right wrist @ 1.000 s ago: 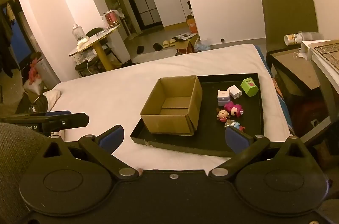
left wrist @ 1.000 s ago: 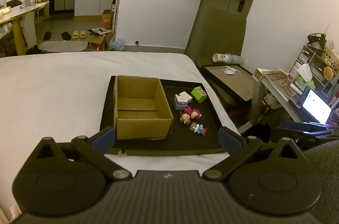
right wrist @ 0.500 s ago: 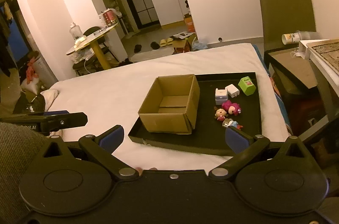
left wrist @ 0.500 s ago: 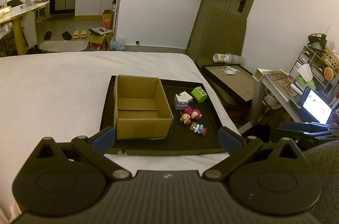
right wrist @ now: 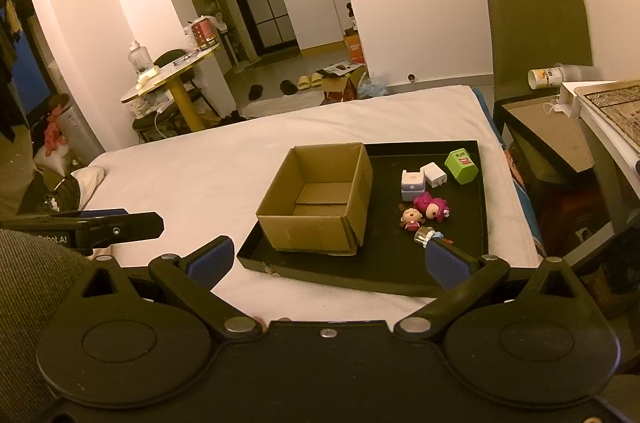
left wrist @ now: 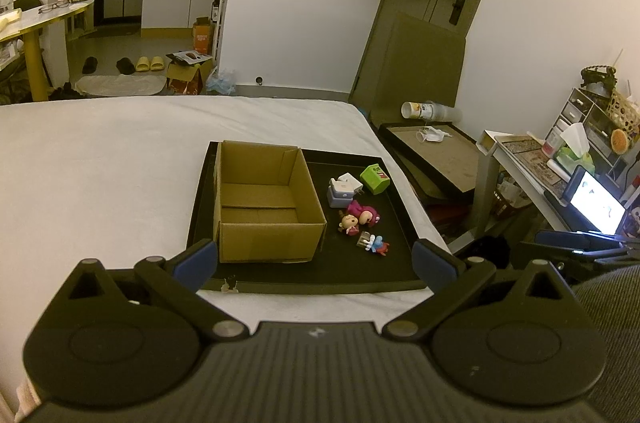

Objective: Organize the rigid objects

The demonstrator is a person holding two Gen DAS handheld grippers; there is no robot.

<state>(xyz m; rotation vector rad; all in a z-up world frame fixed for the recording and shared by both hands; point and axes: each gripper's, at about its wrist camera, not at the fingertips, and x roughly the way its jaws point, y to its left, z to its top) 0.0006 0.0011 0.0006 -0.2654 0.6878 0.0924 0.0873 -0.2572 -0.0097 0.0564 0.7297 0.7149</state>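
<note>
- Left wrist view: the left gripper (left wrist: 315, 263) is held level above the near edge of the white bed (left wrist: 100, 159), pointing forward at the black tray (left wrist: 320, 283). Its jaws are spread wide with nothing between the blue pads (left wrist: 198, 258).
- Still in this view, an open cardboard box (left wrist: 266, 201) stands on the left part of the tray and looks empty inside.
- To the right of the box, on the tray floor, lie the small things: a green cube (left wrist: 375, 178) farthest back, a white charger (left wrist: 349, 182) touching a grey-white block (left wrist: 338, 196), then a pink plush figure (left wrist: 362, 213), a small doll (left wrist: 349, 223) and a tiny figure (left wrist: 373, 243) nearest the camera.
- Right wrist view: the right gripper (right wrist: 326, 257) is also held level and short of the tray (right wrist: 360, 283), aimed at it from a little to the left. Its jaws gape wide and hold nothing.
- Its right pad (right wrist: 444, 263) overlaps the tiny figure (right wrist: 426, 235) in the picture; whether they touch cannot be told.
- The box (right wrist: 320, 199) sits at the tray's left, and the green cube (right wrist: 462, 165), charger (right wrist: 435, 174), block (right wrist: 412, 185), plush figure (right wrist: 431, 206) and doll (right wrist: 412, 217) are grouped at its right.
- At the left edge the other gripper's black finger (right wrist: 116, 225) shows over the bed (right wrist: 180, 183), beside a grey sleeve (right wrist: 28, 283).
</note>
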